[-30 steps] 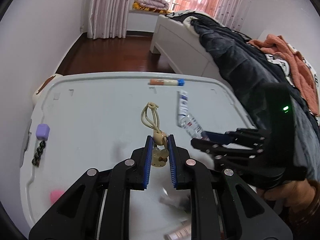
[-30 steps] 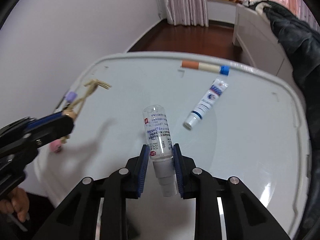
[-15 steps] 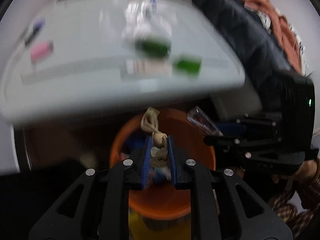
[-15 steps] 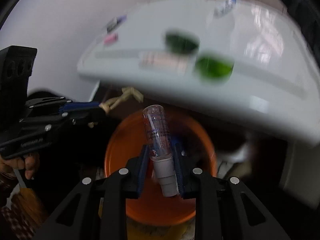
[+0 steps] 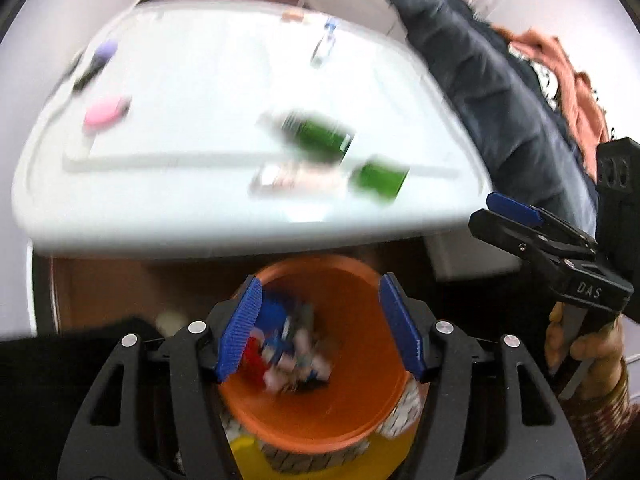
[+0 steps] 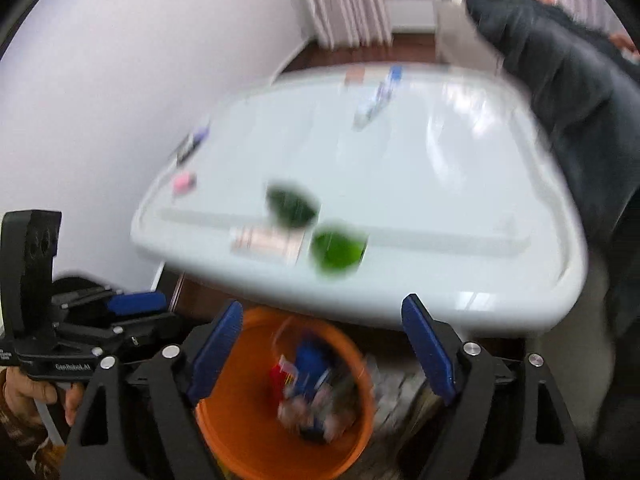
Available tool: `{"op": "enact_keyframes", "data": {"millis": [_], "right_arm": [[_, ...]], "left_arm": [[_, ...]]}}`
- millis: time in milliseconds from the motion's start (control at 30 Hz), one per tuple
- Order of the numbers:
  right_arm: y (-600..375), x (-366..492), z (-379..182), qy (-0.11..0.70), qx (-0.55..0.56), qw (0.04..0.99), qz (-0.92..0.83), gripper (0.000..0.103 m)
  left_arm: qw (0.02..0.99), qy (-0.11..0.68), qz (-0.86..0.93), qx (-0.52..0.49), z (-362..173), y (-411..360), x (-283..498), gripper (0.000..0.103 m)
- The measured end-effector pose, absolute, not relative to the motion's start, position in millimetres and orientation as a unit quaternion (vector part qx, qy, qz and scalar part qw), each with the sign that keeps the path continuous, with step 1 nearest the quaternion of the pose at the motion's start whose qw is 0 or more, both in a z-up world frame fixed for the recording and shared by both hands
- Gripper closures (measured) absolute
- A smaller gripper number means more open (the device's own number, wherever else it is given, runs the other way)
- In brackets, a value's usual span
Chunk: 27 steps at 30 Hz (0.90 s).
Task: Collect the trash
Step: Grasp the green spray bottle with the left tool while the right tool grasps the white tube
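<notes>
Left gripper [image 5: 320,328]: low centre of the left wrist view, blue pads spread apart, jaws just opened, nothing between them; it hangs directly above the orange bin [image 5: 360,412].

Right gripper [image 6: 320,352]: low centre of the right wrist view, pads wide apart, jaws likewise just opened, empty; also over the bin [image 6: 240,420]. In the left wrist view it enters from the right edge [image 5: 516,216], held by a hand [image 5: 584,348] in a patterned sleeve.

Orange bin: round, on the floor just below the table's near edge. Contents: a blurred heap of trash [image 5: 292,344], red, blue and white pieces; single items cannot be told apart.

White table [image 5: 200,208]: fills the middle of both views, blurred by motion. Near edge: two dark green items [image 5: 320,136] [image 5: 380,180] and a pale pinkish flat item [image 5: 296,178] beside them. Left side: a pink object [image 5: 104,110], a purple object [image 5: 105,49]. Far side: a white-and-blue tube [image 5: 325,42].

Upper right of the frame: dark bedding [image 5: 480,80], orange cloth [image 5: 568,76]. Top: curtains [image 6: 340,4].
</notes>
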State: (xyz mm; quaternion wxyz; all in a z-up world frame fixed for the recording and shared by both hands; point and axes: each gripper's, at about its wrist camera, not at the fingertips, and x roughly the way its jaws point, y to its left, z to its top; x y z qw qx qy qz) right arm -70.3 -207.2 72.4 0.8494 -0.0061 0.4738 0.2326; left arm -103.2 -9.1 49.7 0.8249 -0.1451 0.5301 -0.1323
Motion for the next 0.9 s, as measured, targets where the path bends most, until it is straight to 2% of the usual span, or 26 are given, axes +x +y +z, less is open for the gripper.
{"op": "enact_keyframes", "data": {"millis": [133, 267, 533, 600, 633, 767, 900], "right_arm": [[-221.1, -52.3, 112.3, 0.394, -0.023, 0.895, 0.208, 0.013], [-228.4, -39.4, 118.6, 0.341, -0.049, 0.923, 0.169, 0.012], [-241.0, -43.9, 110.0, 0.329, -0.053, 0.926, 0.18, 0.011], [-246.7, -42.2, 112.6, 0.327, -0.047, 0.927, 0.176, 0.01], [-249.3, -39.2, 110.9, 0.329, -0.041, 0.927, 0.177, 0.01], [-256.0, -35.2, 110.8, 0.337, -0.016, 0.924, 0.179, 0.01], [-257.1, -21.0, 109.8, 0.357, 0.001, 0.915, 0.188, 0.01]], "left_arm": [[0.851, 0.494, -0.101, -0.148, 65.8, -28.1, -63.1, 0.035], [0.855, 0.482, -0.033, -0.188, 53.0, -37.3, -27.1, 0.035], [0.841, 0.503, 0.06, -0.189, 10.0, -48.6, 11.9, 0.036], [0.842, 0.506, 0.055, -0.178, 2.1, -52.3, 17.9, 0.047], [0.84, 0.509, 0.043, -0.182, -2.7, -52.1, 20.9, 0.059], [0.85, 0.501, -0.013, -0.163, -2.4, -49.8, 28.3, 0.06], [0.87, 0.475, -0.028, -0.128, 21.0, -34.5, 33.1, 0.06]]}}
